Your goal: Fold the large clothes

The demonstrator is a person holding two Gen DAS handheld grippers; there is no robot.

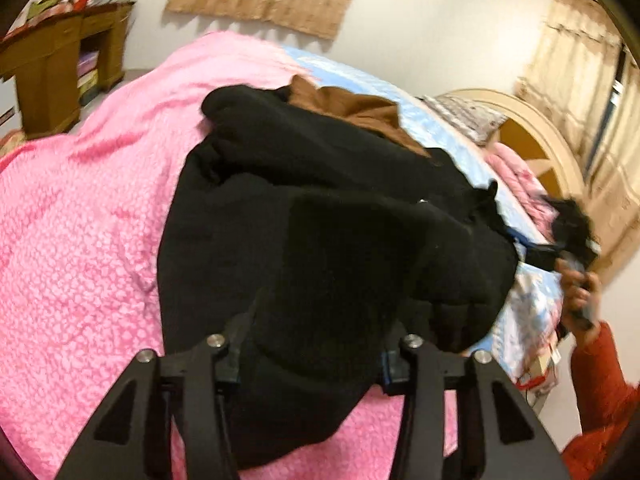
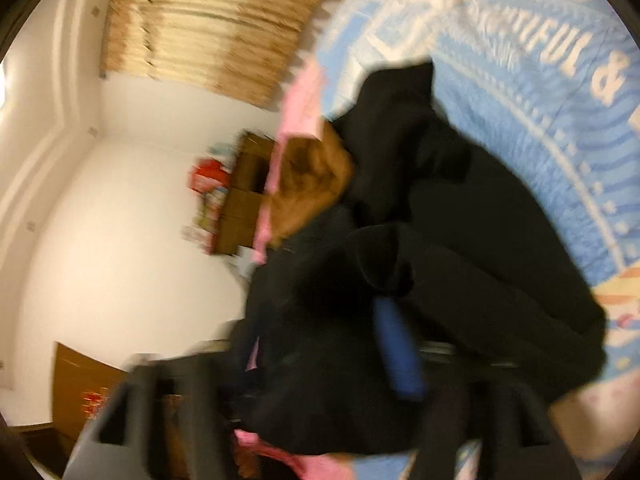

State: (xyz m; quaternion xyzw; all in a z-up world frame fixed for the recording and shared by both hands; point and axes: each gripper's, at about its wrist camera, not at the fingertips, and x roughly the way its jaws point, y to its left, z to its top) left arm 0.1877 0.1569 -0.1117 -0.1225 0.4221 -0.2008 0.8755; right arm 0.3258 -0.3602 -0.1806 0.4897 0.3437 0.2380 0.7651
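Black fleece garment [image 1: 320, 208] sits bunched mid-bed, straddling the pink bedspread [image 1: 80, 220] at 9 o'clock and the blue printed blanket [image 2: 540, 100] at 3. Brown garment [image 1: 352, 108] is tucked behind it at 12, touching it.

Left tongs [image 1: 316, 356]: jaws spread fairly wide, a thick lobe of the black fleece sagging between them at 6 o'clock. Whether they pinch it or it just drapes through, cannot tell. Right tongs [image 2: 320, 380]: badly blurred, black fabric heaped over the fingers, a blue pad [image 2: 400, 352] showing through the cloth. Grip state cannot tell. In the left view the right hand [image 1: 576, 284] is out at 3 o'clock with a dark tuft of fabric above it.

Judgement: step in hand looks like spreading the heap flat before any fold; task is early.

To do it well:
- grip one layer at a hem or shoulder seam, not a wad
- pull the two tongs apart toward 9 and 3 so the panel tensions flat
- lay it clear of the brown garment so it doesn't get dragged in
- fleece is thick and clingy, expect layers to stick; shake lightly

Surface: soft bed, textured quilt, will grab fleece, so lift rather than drag.

Room: wooden desk [image 1: 52, 68] at 10 o'clock with clutter on top, tan curtains [image 2: 216, 28], arched headboard [image 1: 532, 128] at 2, white walls.
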